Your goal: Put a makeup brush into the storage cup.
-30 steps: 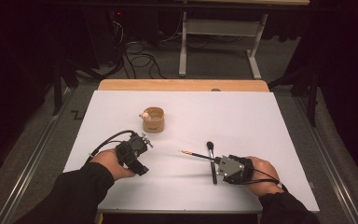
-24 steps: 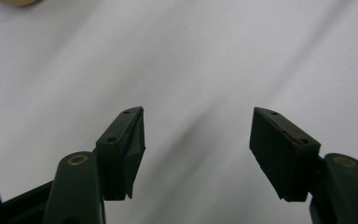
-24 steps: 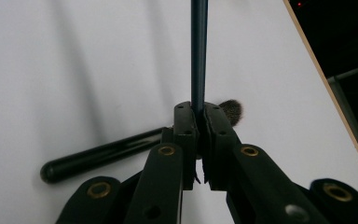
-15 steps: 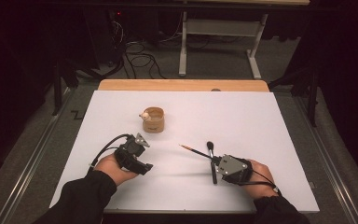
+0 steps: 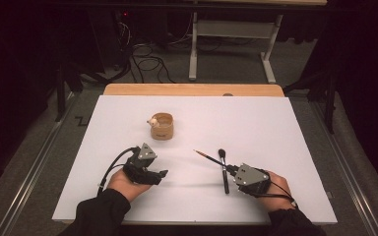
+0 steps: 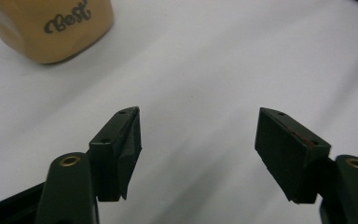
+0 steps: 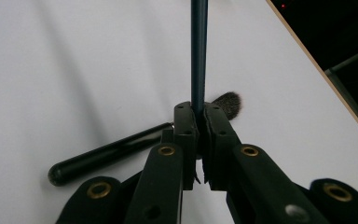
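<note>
My right gripper (image 5: 230, 169) (image 7: 199, 109) is shut on a thin dark stick (image 5: 207, 157) (image 7: 199, 46), which has a brownish tip and points left and away over the white table. Under its jaws a black makeup brush (image 5: 224, 177) (image 7: 107, 154) lies flat, bristles toward the far side. To the left, my left gripper (image 5: 161, 173) (image 6: 199, 113) is held low over the table, open, with nothing between its jaws. Beyond it stands a small wooden cup (image 5: 162, 127) (image 6: 51, 28) with lettering on its side.
The white table top (image 5: 275, 128) has a wooden strip (image 5: 192, 89) along its far edge. A small pale thing (image 5: 152, 120) sits at the cup's left rim. Dark floor with cables and a metal stand (image 5: 194, 44) lies beyond.
My left hand has drifted a little toward the near edge and lower. The right gripper and the stick it holds have stayed put.
</note>
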`<state>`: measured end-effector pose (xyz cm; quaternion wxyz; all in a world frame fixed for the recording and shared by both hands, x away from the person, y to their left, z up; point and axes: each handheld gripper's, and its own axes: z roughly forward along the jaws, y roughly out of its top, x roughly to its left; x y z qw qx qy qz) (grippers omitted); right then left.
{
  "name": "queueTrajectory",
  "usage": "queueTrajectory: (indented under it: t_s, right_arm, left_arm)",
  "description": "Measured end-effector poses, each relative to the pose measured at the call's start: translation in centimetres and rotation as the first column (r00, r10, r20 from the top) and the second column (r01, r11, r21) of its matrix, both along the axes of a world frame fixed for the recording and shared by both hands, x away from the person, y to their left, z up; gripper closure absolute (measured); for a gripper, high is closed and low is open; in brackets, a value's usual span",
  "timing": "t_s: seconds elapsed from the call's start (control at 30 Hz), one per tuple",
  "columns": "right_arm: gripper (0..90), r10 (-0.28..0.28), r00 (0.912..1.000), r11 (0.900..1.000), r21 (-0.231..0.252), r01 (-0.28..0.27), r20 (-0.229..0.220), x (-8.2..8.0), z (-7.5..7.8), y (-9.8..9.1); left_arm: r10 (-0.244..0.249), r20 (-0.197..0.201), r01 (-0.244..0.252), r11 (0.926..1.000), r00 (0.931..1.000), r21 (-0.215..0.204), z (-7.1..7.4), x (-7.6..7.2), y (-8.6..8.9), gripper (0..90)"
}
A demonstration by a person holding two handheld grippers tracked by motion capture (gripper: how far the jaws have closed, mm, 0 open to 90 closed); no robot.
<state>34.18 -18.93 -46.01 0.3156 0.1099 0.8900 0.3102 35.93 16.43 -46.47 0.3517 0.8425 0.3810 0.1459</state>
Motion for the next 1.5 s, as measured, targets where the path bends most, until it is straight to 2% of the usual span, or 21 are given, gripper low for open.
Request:
queueTrajectory:
  t_s: [0.1,0.17,0.37,0.4,0.57,0.7,0.8,0.97,1.07,1.33,1.5]
  right_arm:
    - [87.0,-0.01,0.9999,0.9998,0.014,0.01,-0.005,0.0,0.0,-0.1]
    - [87.0,-0.014,0.9999,0.9996,0.025,0.014,-0.003,0.0,-0.1,-0.2]
    - [87.0,-0.028,0.9994,0.9983,0.05,0.029,-0.02,0.0,-0.3,-0.5]
    - [87.0,-0.032,0.9992,0.9979,0.055,0.034,-0.023,0.1,-0.3,-0.5]
    - [87.0,-0.04,0.9988,0.9968,0.068,0.041,-0.028,0.1,-0.5,-0.5]
    - [87.0,-0.042,0.9987,0.9961,0.077,0.044,-0.028,0.1,-0.5,-0.4]
    - [87.0,-0.051,0.9982,0.9941,0.095,0.053,-0.032,0.1,-0.5,-0.5]
    - [87.0,-0.059,0.9975,0.9903,0.124,0.063,-0.04,0.1,-0.6,-0.5]
    - [87.0,-0.073,0.9962,0.9862,0.145,0.079,-0.047,0.1,-0.6,-0.5]
    - [86.9,-0.123,0.9897,0.9623,0.235,0.137,-0.073,0.1,-0.3,-0.7]
    - [87.0,-0.134,0.9876,0.9503,0.272,0.151,-0.082,0.2,-0.3,-0.8]
  left_arm:
    - [0.022,0.007,-0.022,0.9981,0.9997,-0.058,0.0,0.0,0.4,31.1]
    - [0.021,0.009,-0.02,0.9974,0.9997,-0.069,-0.2,-0.1,0.5,30.9]
    - [0.026,0.07,-0.019,0.9942,0.9972,-0.106,-1.0,-0.9,0.7,30.4]
    - [0.023,0.065,-0.016,0.9938,0.9976,-0.11,-1.1,-0.9,0.8,30.4]
    - [0.028,0.102,-0.013,0.9894,0.9944,-0.145,-1.0,-1.2,1.1,29.4]
    - [0.04,0.091,-0.023,0.9828,0.995,-0.183,-1.2,-1.4,1.7,28.7]
    - [0.048,0.082,-0.031,0.9802,0.9955,-0.195,-1.4,-1.4,1.8,26.6]
    - [0.048,0.108,-0.023,0.9759,0.993,-0.217,-1.3,-1.5,1.8,23.9]
    - [0.058,0.128,-0.027,0.9728,0.9901,-0.23,-1.2,-1.6,1.8,20.4]
    - [0.067,0.181,-0.017,0.9647,0.9812,-0.263,-1.0,-1.9,1.8,9.6]
    - [0.058,0.208,0.007,0.9545,0.9764,-0.298,-0.8,-2.1,1.8,5.2]
